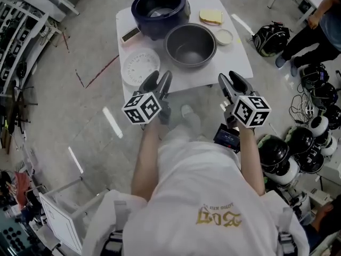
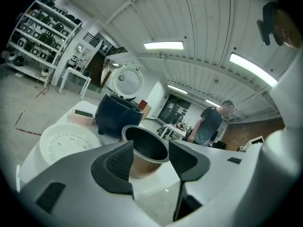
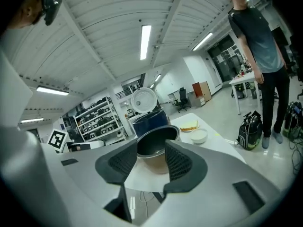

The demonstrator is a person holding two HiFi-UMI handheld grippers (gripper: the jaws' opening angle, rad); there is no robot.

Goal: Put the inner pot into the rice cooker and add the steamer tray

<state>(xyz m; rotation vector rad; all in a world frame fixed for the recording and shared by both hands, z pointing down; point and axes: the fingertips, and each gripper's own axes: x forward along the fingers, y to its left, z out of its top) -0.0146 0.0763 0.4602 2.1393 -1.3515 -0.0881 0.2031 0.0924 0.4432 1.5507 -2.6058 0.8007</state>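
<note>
A dark blue rice cooker [image 1: 160, 9] stands at the back of the small white table [image 1: 240, 63], its lid raised [image 2: 127, 81]. In front of it sits the grey inner pot [image 1: 190, 45], upright and empty. The white perforated steamer tray [image 1: 140, 65] lies at the table's front left. My left gripper [image 1: 159, 80] hovers open at the table's near edge, close to the tray. My right gripper [image 1: 230, 80] is open too, just off the near edge to the right of the pot. Both gripper views look at the pot [image 2: 144, 145] [image 3: 156, 143] between bare pads, well ahead of the tips.
A yellow sponge-like slab [image 1: 211, 17] and a small white dish [image 1: 224, 37] lie at the table's back right. A black backpack [image 1: 270, 38] sits on the floor to the right, by a standing person [image 3: 260, 46]. Dark round appliances [image 1: 298, 143] crowd the floor on the right.
</note>
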